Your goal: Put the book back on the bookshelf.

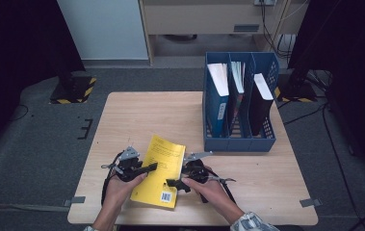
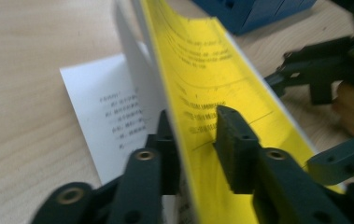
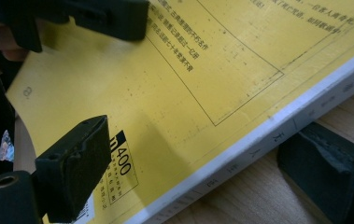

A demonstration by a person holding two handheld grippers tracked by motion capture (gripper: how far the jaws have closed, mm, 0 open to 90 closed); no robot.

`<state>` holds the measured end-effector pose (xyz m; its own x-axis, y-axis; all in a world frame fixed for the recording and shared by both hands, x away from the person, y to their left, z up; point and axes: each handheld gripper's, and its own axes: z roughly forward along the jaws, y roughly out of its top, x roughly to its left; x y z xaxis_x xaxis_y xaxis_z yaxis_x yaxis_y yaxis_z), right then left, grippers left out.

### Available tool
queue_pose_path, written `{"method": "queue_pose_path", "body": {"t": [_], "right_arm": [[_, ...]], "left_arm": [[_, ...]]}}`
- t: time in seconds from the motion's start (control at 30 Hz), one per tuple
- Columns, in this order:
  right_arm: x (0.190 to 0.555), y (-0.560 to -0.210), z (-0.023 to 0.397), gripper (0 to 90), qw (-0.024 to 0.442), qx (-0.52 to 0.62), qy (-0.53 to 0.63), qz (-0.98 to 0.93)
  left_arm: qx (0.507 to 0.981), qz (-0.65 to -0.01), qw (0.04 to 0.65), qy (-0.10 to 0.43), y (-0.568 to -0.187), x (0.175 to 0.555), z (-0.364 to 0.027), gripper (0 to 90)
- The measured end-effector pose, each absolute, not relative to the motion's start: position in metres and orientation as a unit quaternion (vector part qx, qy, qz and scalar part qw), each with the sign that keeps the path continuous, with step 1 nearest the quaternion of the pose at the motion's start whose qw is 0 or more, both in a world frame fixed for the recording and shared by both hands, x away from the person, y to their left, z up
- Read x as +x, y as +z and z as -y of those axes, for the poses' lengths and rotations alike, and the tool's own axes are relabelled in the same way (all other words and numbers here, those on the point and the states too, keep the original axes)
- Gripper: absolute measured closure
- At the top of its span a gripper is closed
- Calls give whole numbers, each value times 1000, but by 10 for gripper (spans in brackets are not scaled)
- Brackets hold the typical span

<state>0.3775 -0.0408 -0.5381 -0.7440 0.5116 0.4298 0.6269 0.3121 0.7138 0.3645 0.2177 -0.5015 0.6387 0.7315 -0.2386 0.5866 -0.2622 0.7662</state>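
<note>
Black jaws of the left gripper rise at the bottom of the left gripper view, one either side of the lifted yellow cover of the yellow book. Its fingers stand a little apart; the right-hand pad sits off the cover's printed face with a visible gap, and the left-hand one is just behind the cover, contact not resolvable. No clamp on the cover. A white page with printed lines lies flat on the table beneath the raised cover. In the right gripper view the right gripper straddles the book's spine edge: one pad over the yellow back cover beside the barcode, the other pad below, on the wooden table side of the spine. Jaws wide apart; cannot tell whether the pads press on the book. High view: book lies at the near middle of the table, between the left gripper and the right gripper, each in a hand. Blue file rack with upright books stands at the far right of the table, well apart from the yellow book.
</note>
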Motion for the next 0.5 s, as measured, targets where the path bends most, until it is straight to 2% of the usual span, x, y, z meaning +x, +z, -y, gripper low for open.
{"method": "queue_pose_path", "body": {"t": [0.13,0.2,0.27,0.5], "right_arm": [[377,-538,41,101,59,-352,-469,808],[377,-538,40,101,57,-352,-468,809],[376,-539,40,103,53,-351,-469,809],[375,-539,40,105,47,-350,-470,809]], "left_arm": [[792,-416,438,87,-503,366,-218,624],[794,-415,433,97,-504,366,-218,566],[796,-419,424,109,-505,367,-219,471],[804,-425,402,102,-510,368,-223,413]]}}
